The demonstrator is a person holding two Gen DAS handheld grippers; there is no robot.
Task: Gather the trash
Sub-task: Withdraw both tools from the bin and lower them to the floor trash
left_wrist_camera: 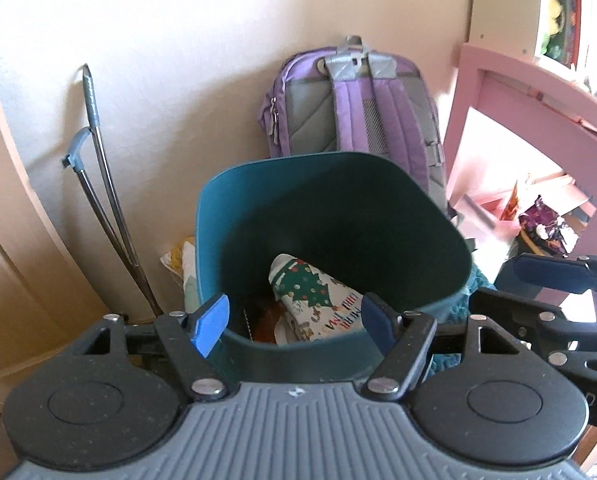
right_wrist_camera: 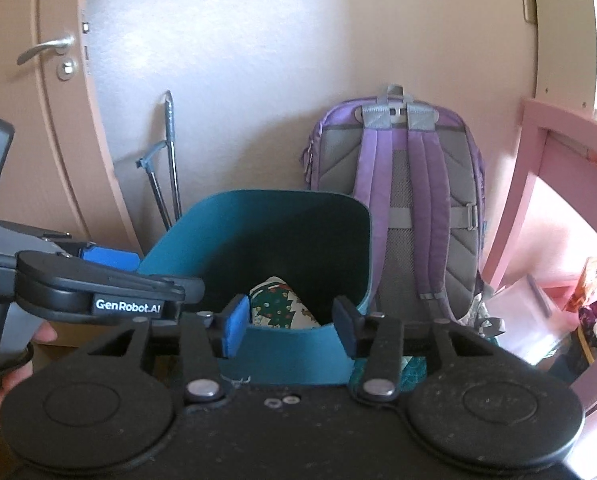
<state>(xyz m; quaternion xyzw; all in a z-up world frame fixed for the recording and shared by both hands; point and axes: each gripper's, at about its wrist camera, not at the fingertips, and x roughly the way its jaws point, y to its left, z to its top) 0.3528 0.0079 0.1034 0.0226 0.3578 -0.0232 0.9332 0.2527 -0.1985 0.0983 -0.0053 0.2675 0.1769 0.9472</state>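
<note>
- Left wrist view: we hover our left gripper [left_wrist_camera: 294,320], jaws wide and empty, over the teal plastic bin [left_wrist_camera: 330,216] holding Christmas-print crumpled paper [left_wrist_camera: 310,296].
- Our right gripper [right_wrist_camera: 292,330], equally wide, waits near the bin's rim, probably ready for more trash.

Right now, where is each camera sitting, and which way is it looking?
Left wrist camera: sits on the left gripper, looking forward and down into the teal bin; its own open blue fingers show, and the right gripper pokes in at the right edge.
Right wrist camera: sits on the right gripper, facing the same bin and wall; its open fingers show, plus the left gripper and the person's hand at left.
Both share the bin, the Christmas wrapping paper inside it, the purple backpack and the pink chair.
</note>
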